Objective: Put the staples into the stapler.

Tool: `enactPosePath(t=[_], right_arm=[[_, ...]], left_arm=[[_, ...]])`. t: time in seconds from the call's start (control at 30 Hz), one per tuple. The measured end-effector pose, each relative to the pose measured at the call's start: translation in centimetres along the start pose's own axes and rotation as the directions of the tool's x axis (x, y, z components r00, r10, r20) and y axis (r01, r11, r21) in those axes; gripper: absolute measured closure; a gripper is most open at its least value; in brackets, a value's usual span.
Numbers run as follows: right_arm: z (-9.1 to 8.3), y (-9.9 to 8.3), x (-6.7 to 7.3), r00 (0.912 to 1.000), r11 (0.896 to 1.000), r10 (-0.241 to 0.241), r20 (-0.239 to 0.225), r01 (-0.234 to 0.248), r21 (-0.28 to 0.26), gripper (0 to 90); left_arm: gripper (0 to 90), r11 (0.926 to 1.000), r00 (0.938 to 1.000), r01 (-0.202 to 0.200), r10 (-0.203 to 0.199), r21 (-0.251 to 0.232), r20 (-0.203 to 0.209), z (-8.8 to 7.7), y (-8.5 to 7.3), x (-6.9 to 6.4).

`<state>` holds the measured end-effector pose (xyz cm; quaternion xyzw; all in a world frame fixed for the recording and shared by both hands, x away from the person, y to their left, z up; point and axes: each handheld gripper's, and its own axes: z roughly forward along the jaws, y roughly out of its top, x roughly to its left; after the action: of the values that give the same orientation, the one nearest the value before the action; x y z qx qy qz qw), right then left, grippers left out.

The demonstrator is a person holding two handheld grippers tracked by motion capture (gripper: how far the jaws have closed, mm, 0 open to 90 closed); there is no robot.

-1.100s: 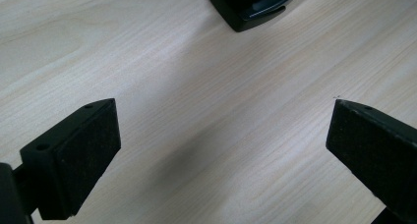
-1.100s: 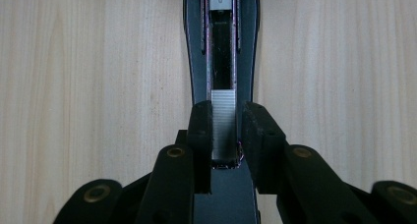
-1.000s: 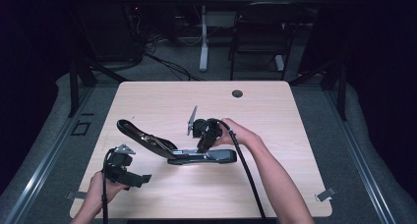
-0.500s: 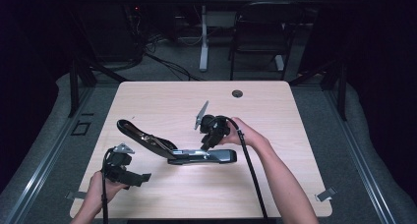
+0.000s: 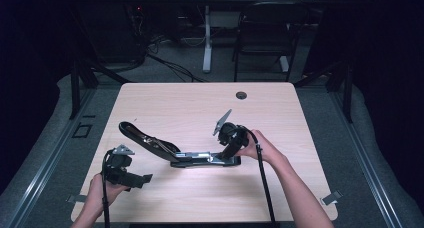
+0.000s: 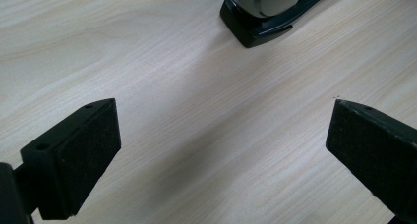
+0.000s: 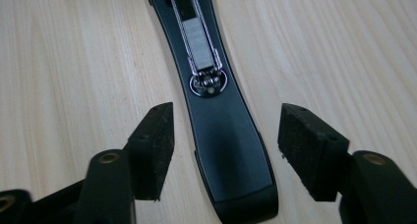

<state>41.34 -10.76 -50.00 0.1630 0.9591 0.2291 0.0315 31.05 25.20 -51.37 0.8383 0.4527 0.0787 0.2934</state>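
Note:
A black stapler (image 5: 200, 158) lies swung open on the wooden table (image 5: 190, 103), its top arm (image 5: 145, 137) slanting up to the left. My right gripper (image 5: 228, 154) points down over the right end of the base. Seen from the right gripper view, the base (image 7: 201, 52) runs between the open jaws of the right gripper (image 7: 226, 135), and neither pad touches it. Those jaws have just been opening. My left gripper (image 5: 144, 180) rests low at the front left, open and holding nothing. From the left gripper view, the left gripper (image 6: 223, 130) faces bare wood, with one end of the stapler (image 6: 258, 22) ahead.
A round cable hole (image 5: 241, 95) sits near the table's far edge. Behind the table stand a dark chair (image 5: 265, 33) and a white desk leg (image 5: 206, 43). Cables trail from both grippers toward the front edge.
My right gripper has slid rightward along the stapler, from near the hinge to the end of the base, and its jaws have spread apart. The left gripper has stayed put.

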Motion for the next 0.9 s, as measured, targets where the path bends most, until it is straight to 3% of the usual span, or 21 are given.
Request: enactPosePath(t=[0.2, 0.4, 0.57, 0.67, 0.77, 0.9], right_arm=[[-1.2, -1.6, 0.9, 0.9950, 0.996, 0.076, 0.064, -0.073, -0.055, 28.6], [-0.8, -3.5, 2.0, 0.9802, 0.987, 0.154, 0.125, -0.148, -0.057, 28.6], [-0.7, -4.4, 2.6, 0.9718, 0.981, 0.191, 0.139, -0.185, -0.053, 27.7], [-0.8, -4.6, 2.9, 0.9613, 0.976, 0.218, 0.169, -0.211, -0.060, 27.8], [-0.6, -4.9, 3.1, 0.9452, 0.964, 0.263, 0.193, -0.251, -0.086, 28.1], [-0.7, -5.0, 3.4, 0.9351, 0.957, 0.288, 0.207, -0.274, -0.093, 28.1]], left_arm=[[0.3, 1.0000, 1.0000, 0.005, -0.005, -0.008, -0.006, -0.1, 0.0, 0.1], [0.3, 0.9997, 0.9998, 0.012, -0.012, -0.020, -0.014, -0.3, 0.2, 0.3], [0.3, 0.9995, 0.9997, 0.019, -0.019, -0.027, -0.018, -0.4, 0.2, 0.4], [0.4, 0.9993, 0.9996, 0.022, -0.022, -0.030, -0.017, -0.4, 0.2, 0.5], [0.4, 0.9992, 0.9994, 0.024, -0.025, -0.033, -0.023, -0.5, 0.2, 0.5], [0.5, 0.9987, 0.9992, 0.028, -0.030, -0.042, -0.027, -0.8, 0.2, 0.5]])
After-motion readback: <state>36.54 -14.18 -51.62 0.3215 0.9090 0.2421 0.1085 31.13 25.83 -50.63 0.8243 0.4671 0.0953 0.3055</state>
